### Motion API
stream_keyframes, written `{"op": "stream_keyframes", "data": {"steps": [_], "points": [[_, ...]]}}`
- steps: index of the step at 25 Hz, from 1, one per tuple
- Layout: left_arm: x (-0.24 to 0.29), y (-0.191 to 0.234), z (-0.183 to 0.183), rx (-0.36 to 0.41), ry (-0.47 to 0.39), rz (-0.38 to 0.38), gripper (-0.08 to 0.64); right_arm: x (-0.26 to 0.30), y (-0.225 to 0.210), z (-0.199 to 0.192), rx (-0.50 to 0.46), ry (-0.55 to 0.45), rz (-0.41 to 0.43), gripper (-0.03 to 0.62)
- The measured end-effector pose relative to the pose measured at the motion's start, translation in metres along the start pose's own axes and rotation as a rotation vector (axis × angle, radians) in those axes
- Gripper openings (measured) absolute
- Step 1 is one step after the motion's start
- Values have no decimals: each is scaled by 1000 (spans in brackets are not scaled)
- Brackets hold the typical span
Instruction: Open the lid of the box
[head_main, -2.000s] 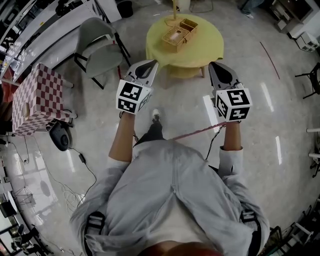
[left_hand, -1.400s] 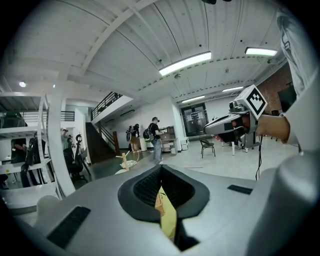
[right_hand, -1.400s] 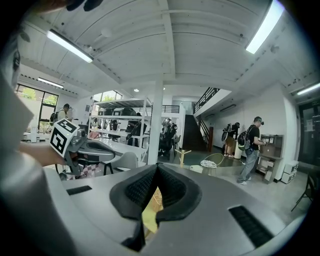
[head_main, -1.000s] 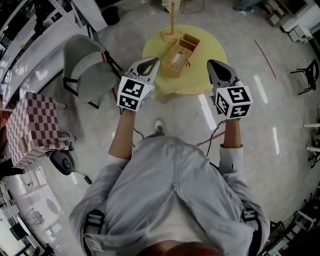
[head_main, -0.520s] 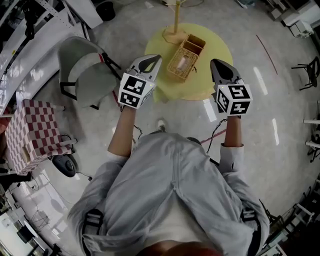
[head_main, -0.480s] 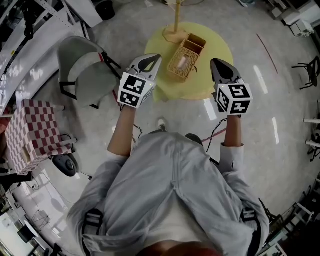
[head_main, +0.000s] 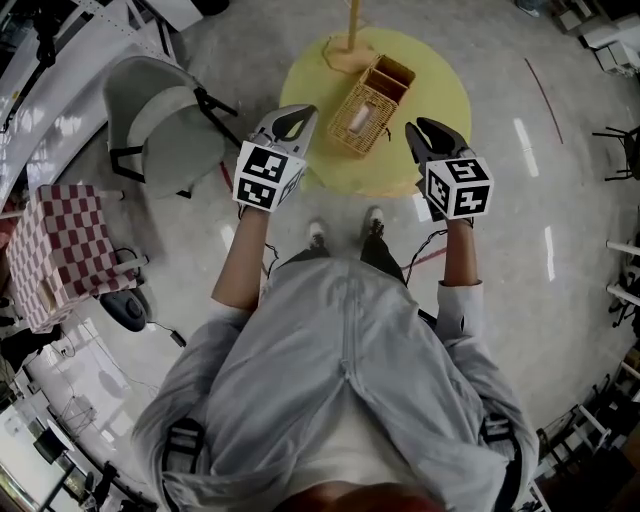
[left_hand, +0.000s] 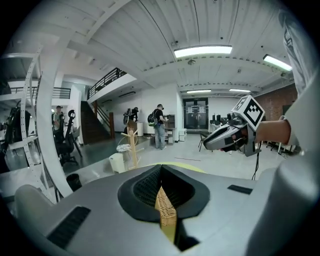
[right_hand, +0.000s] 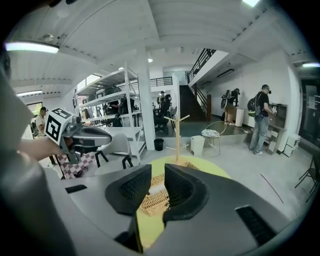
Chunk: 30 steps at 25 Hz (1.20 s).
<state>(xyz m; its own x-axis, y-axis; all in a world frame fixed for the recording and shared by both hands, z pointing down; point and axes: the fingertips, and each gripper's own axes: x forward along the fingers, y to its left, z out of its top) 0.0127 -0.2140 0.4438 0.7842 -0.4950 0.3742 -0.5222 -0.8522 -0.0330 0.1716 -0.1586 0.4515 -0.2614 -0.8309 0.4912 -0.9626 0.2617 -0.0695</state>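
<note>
A rectangular wicker box (head_main: 368, 95) with its lid down lies on a round yellow table (head_main: 440, 100). Both grippers hover in the air at the table's near edge, apart from the box. My left gripper (head_main: 296, 112) is left of the box, its jaws together and empty; in its own view (left_hand: 161, 167) the box (left_hand: 165, 207) shows only as a sliver beyond the tips. My right gripper (head_main: 418, 128) is right of the box. Its jaws (right_hand: 157, 172) have just been opening and stand apart with nothing between them; the box (right_hand: 152, 200) lies ahead.
A wooden stand (head_main: 352, 30) rises on the table's far side behind the box. A grey chair (head_main: 165, 120) stands left of the table and a red-checked box (head_main: 55, 255) farther left on the floor. People stand far across the hall.
The person has stepped up to the table. Both grippers have moved forward and down to its near edge, and the box now lies between them in the head view.
</note>
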Motion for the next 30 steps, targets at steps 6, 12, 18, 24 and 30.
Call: {"op": "stream_keyframes", "data": {"steps": [6,12,18,24,30], "points": [[21,-10,-11,-47,55,49,29,30,-26,-40,-10,118,78,129],[32,-9,-38,-109,107,95,28,61,-31,-84,4,216,148,150],[37,-12,-62,-147,159,148,29,88,-30,-131,26,309,217,174],[33,-12,-84,-177,206,187,29,112,-24,-170,-20,398,258,196],[30,-13,-103,-206,242,216,28,129,-21,-194,-23,445,272,163]]}}
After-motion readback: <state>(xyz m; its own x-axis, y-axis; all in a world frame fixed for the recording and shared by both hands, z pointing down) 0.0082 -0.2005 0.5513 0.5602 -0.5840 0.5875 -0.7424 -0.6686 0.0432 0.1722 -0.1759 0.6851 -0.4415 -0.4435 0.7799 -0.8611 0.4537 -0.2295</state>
